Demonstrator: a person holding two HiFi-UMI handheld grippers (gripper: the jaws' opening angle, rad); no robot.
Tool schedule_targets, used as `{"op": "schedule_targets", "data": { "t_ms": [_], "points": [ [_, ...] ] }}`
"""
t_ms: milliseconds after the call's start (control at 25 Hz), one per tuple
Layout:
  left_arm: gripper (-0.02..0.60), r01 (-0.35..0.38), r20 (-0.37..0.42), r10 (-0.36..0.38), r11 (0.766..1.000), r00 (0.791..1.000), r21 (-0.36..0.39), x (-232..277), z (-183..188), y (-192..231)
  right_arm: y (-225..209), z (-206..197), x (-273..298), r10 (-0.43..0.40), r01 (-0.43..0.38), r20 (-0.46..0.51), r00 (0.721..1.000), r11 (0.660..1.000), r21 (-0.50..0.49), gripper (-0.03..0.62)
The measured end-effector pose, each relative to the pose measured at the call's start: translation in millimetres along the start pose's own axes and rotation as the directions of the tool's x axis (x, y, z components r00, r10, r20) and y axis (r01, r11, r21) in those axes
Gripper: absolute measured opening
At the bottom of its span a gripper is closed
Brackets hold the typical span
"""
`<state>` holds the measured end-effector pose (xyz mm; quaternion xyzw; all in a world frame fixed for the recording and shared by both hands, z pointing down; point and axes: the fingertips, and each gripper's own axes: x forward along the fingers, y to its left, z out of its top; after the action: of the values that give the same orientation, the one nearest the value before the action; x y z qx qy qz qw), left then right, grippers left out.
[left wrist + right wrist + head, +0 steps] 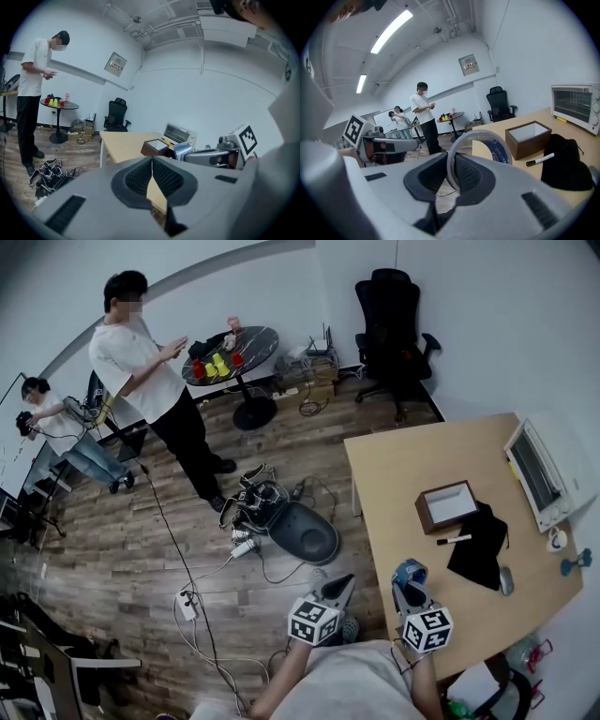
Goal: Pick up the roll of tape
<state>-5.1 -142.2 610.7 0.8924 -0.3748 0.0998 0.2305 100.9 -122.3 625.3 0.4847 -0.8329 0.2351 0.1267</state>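
Note:
The roll of tape [501, 151], a pale ring with a blue printed inside, stands on edge between the pads of my right gripper [451, 171], which is shut on it. In the head view the roll of tape [410, 570] is held above the near left part of the wooden table [412, 474] by the right gripper [411, 587]. My left gripper [341, 587] hovers off the table's left edge, over the floor. Its jaws [152, 174] are shut with nothing between them. From the left gripper view the tape [181, 151] shows at the tip of the right gripper.
On the table lie a brown open box [447, 505], a marker [454, 539], a black cloth [480, 545], a mouse [506, 580] and a toaster oven [539, 470]. Cables and a dark machine base [300, 531] lie on the floor. A person [155, 390] stands by a round table [232, 354].

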Motion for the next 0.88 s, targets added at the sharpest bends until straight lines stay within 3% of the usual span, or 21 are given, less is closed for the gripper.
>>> {"op": "schedule_targets", "data": {
  "t_ms": [320, 880],
  "points": [
    [0.006, -0.009, 0.011, 0.009, 1.0, 1.0, 0.023, -3.7, -1.3, -8.7, 10.2, 15.3, -9.7, -0.01, 0.008, 0.149, 0.989, 1.0, 0.014, 0.048],
    [0.006, -0.041, 0.026, 0.041, 0.999, 0.999, 0.023, -14.9, -4.8, -4.3, 31.4, 16.0, -5.3, 0.042, -0.038, 0.18, 0.983, 0.999, -0.026, 0.048]
  ]
}}
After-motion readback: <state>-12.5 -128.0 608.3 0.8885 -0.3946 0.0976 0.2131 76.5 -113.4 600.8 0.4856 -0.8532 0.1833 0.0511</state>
